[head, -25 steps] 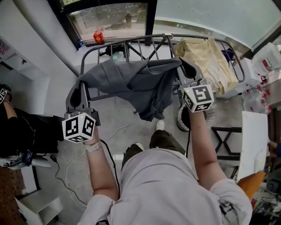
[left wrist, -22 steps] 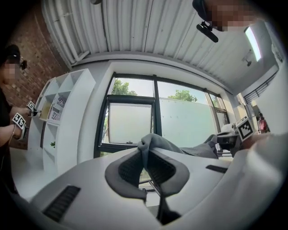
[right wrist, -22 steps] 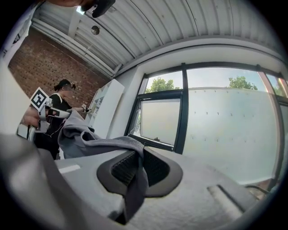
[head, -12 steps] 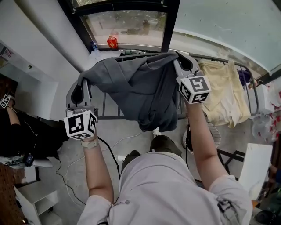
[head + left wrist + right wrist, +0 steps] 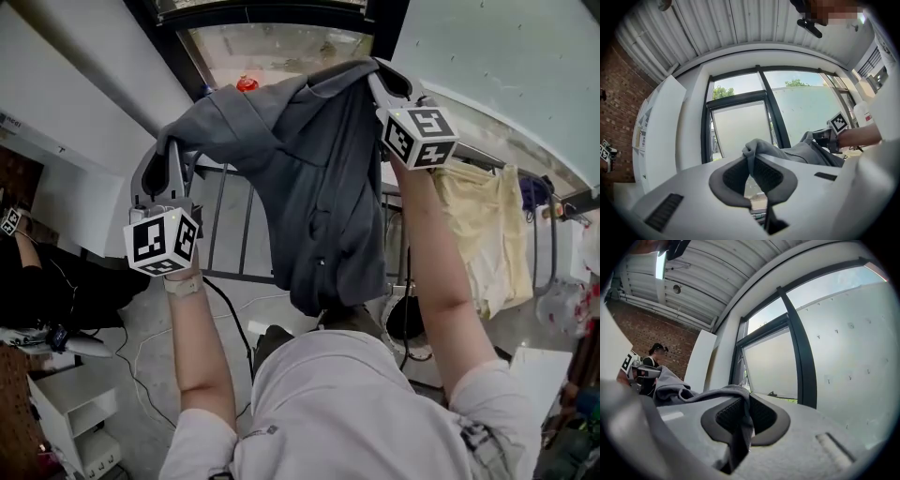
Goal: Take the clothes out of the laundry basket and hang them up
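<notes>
A dark grey garment (image 5: 319, 178) hangs stretched between my two grippers, held high in front of the window. My left gripper (image 5: 172, 150) is shut on its left end; the cloth (image 5: 761, 152) shows pinched between the dark pads. My right gripper (image 5: 386, 77) is shut on the right end, where the fabric (image 5: 740, 418) runs down between the pads. The bulk of the garment droops in the middle, over the metal drying rack (image 5: 234, 234). No laundry basket shows in any view.
A pale yellow garment (image 5: 483, 225) hangs on the rack at the right. A red can (image 5: 247, 84) sits on the window sill behind. A white shelf unit (image 5: 75, 427) stands at lower left, and a person in black (image 5: 47, 291) is at the left edge.
Both grippers have risen with the grey garment, the right one more, so it now hangs up against the window rather than low over the rack. The head view has tilted upward.
</notes>
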The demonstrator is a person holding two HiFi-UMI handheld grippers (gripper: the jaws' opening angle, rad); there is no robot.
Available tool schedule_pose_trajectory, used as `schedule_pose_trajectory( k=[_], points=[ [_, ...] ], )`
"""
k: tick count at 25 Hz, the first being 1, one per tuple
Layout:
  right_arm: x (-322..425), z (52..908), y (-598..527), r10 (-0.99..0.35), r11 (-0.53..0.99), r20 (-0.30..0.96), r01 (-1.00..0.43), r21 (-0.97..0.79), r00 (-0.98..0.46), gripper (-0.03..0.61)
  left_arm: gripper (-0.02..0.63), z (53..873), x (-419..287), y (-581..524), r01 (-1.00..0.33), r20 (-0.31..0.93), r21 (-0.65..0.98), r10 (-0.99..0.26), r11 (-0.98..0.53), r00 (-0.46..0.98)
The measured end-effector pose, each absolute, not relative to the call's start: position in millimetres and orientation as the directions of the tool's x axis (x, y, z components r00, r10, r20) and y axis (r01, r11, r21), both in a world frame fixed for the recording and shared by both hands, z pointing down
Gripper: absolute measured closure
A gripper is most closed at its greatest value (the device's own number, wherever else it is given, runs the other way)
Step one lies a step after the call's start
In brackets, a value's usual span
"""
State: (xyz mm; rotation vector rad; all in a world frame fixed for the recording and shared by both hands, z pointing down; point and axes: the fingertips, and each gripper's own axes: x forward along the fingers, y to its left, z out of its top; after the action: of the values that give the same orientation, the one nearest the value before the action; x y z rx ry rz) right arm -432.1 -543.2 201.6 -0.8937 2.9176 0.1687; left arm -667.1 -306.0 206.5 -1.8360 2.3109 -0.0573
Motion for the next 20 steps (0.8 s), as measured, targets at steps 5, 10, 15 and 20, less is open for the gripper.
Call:
schedule_pose_trajectory(
  k=[5, 10, 15, 20],
  points=[
    [-435, 215, -596, -0.551, 0.825, -0.086, -0.557, 0.094, -0.830, 0.548, 0.598, 217, -656, -348, -0.960, -0.083, -0.151, -0.971, 0.236, -0.225],
    [-436, 272, -639, -0.569, 0.823, 0.036, -0.568, 0.036, -0.822, 0.548, 0.598, 266, -652, -381, -0.964, 0.051, -0.157, -0.973, 0.216, -0.226],
    [-442, 352, -648, -0.528, 0.846, 0.229, -0.529, 0.063, -0.818, 0.546, 0.598, 340, -649, -402, -0.965, 0.224, -0.163, -0.944, 0.206, -0.240],
    [-439, 416, -648, -0.502, 0.852, 0.357, -0.522, 0.045, -0.788, 0.546, 0.598, 409, -649, -409, -0.971, 0.366, -0.124, -0.900, 0.206, -0.238]
  ],
)
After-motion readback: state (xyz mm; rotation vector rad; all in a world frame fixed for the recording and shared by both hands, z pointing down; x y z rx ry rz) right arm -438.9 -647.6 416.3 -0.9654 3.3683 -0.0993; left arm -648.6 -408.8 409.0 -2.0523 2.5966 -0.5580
